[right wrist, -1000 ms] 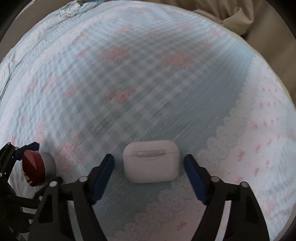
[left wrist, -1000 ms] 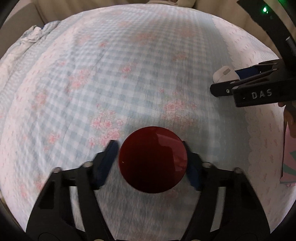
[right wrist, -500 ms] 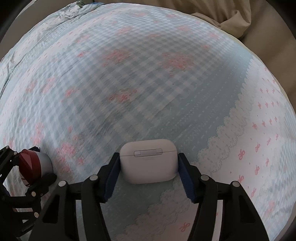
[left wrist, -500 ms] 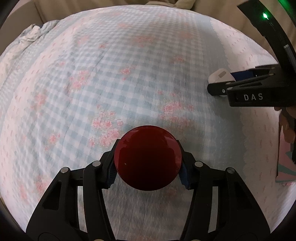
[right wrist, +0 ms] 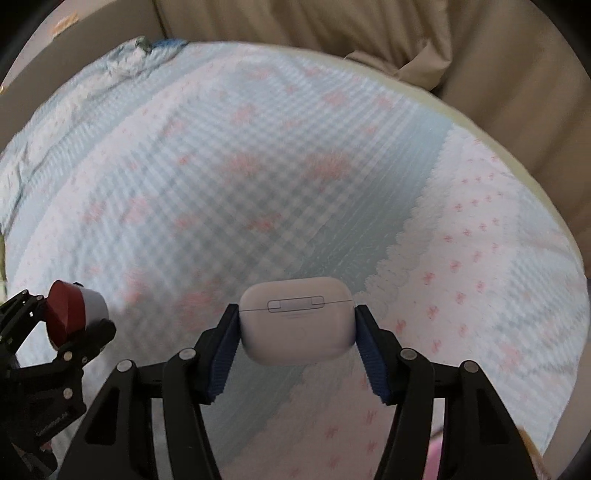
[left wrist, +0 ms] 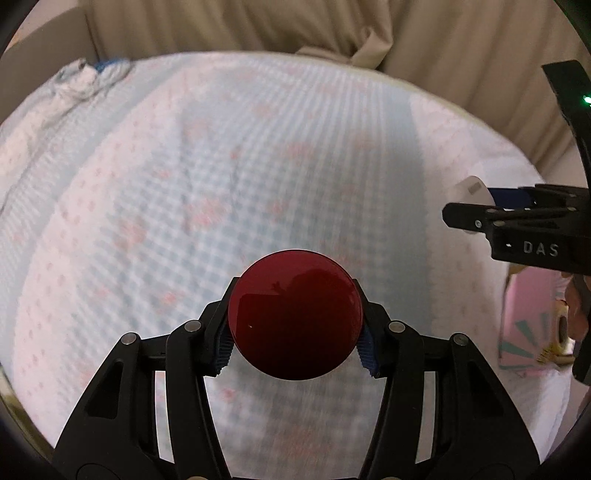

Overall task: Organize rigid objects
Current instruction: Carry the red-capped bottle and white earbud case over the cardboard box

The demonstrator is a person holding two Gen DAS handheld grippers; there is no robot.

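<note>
Both hands are carrying a load above the bed [left wrist: 155,206], whose blue-and-white checked cover with pink flowers is stretching away to the beige curtain [left wrist: 258,26] at the far side.

The left gripper [left wrist: 294,330] is pinching a round object with a glossy dark red cap [left wrist: 294,314] between its blue pads, jaws narrowed onto its sides and pressing there. In the right wrist view this same thing is showing a red face and a pale grey-white body [right wrist: 74,314], sitting at the near left of the picture, so the pads are seating on the rim while the red face is turning toward the left camera. The grip across the widest part looks chosen to stop the round piece rolling out.

The right gripper [right wrist: 297,345] is clamping a white earbud case [right wrist: 295,317] by its two short ends, hinge side facing the camera, jaws partly closed and bearing on the shell. Holding the smooth case end to end is probably giving the ribbed pads the flattest purchase.

From the left wrist view the right gripper is hanging to the right, with the white case peeking out beyond its fingers. A pink printed box or card [left wrist: 532,325] is lying at the near right edge of the bed; what it is I cannot tell. Neither object is touching the cover, so both seem lifted for moving to a tidier spot.
</note>
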